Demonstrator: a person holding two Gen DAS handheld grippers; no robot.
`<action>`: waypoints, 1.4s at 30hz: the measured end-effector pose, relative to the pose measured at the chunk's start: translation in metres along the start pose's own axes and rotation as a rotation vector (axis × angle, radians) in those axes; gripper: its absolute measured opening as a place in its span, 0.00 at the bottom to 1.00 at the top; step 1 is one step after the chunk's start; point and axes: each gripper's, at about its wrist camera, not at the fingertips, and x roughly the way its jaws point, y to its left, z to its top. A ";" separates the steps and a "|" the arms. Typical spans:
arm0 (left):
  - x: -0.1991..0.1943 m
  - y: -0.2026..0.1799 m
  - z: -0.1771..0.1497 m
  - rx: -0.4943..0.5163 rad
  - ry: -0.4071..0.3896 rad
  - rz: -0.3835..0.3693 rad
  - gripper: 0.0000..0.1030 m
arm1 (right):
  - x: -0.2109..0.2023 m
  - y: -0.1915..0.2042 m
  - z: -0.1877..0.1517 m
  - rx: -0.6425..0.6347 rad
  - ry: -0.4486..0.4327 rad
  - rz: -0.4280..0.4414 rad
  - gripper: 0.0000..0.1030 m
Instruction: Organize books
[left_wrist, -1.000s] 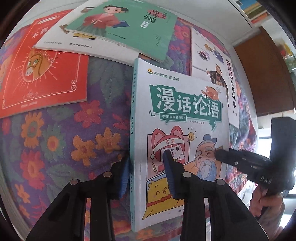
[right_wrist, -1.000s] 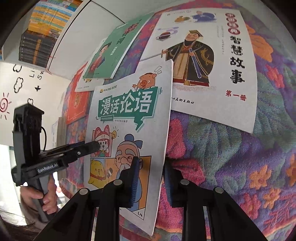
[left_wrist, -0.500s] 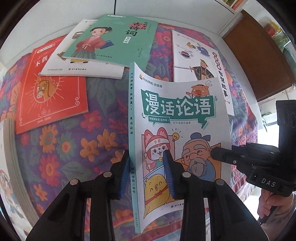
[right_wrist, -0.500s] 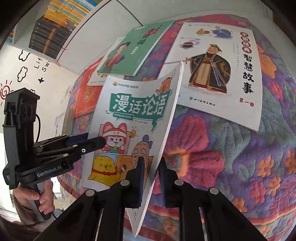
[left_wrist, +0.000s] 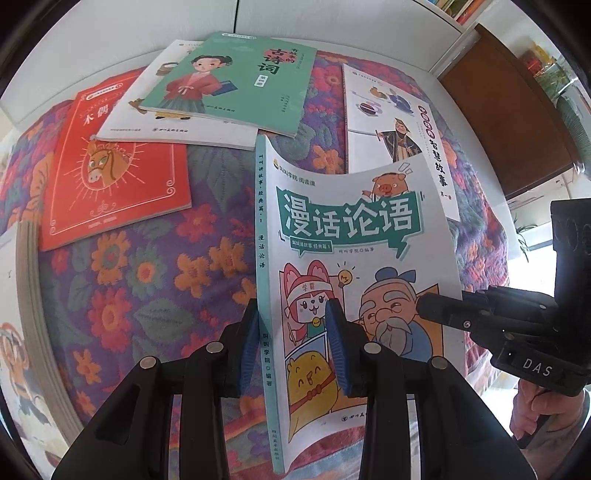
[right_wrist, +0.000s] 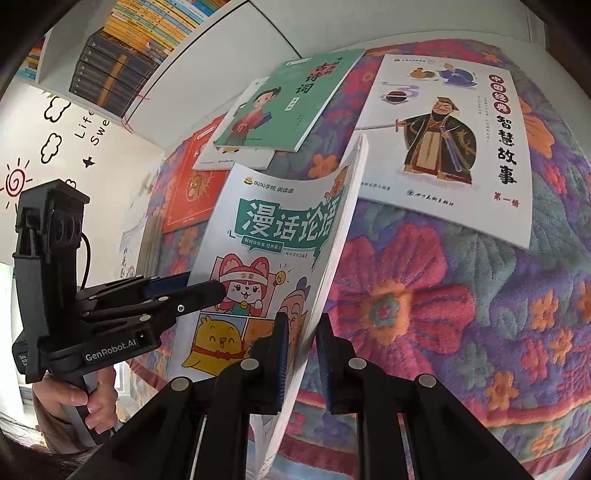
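Note:
A white-and-teal cartoon book (left_wrist: 354, 236) hangs lifted above the floral cloth (left_wrist: 147, 277), its cover bowed. My left gripper (left_wrist: 293, 343) is shut on its spine edge near the bottom. My right gripper (right_wrist: 303, 354) is shut on the opposite page edge (right_wrist: 332, 258), and its black finger (left_wrist: 436, 314) lies on the cover from the right. On the cloth lie a green book (left_wrist: 229, 85) on top of a white one (left_wrist: 147, 122), a red book (left_wrist: 110, 166), and a white book with a robed figure (right_wrist: 450, 140).
A shelf packed with books (right_wrist: 122, 48) hangs on the white wall at the back left. A brown cabinet (left_wrist: 509, 110) stands to the right of the table. Another stack of pages (left_wrist: 33, 314) lies at the cloth's left edge. A person's hand (right_wrist: 88, 402) holds the left gripper's handle.
The cartoon book has risen off the cloth with both grippers and now bows in the middle. My right jaws have closed tighter on its page edge. The other books have not moved.

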 end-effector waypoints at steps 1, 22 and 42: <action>-0.001 0.001 -0.001 -0.001 -0.003 -0.001 0.30 | 0.000 0.001 -0.001 0.001 -0.003 0.001 0.15; -0.055 0.061 -0.035 -0.089 -0.095 0.000 0.30 | 0.009 0.074 -0.013 -0.069 -0.022 0.038 0.15; -0.100 0.123 -0.045 -0.162 -0.182 0.019 0.30 | 0.025 0.145 0.000 -0.111 -0.032 0.092 0.15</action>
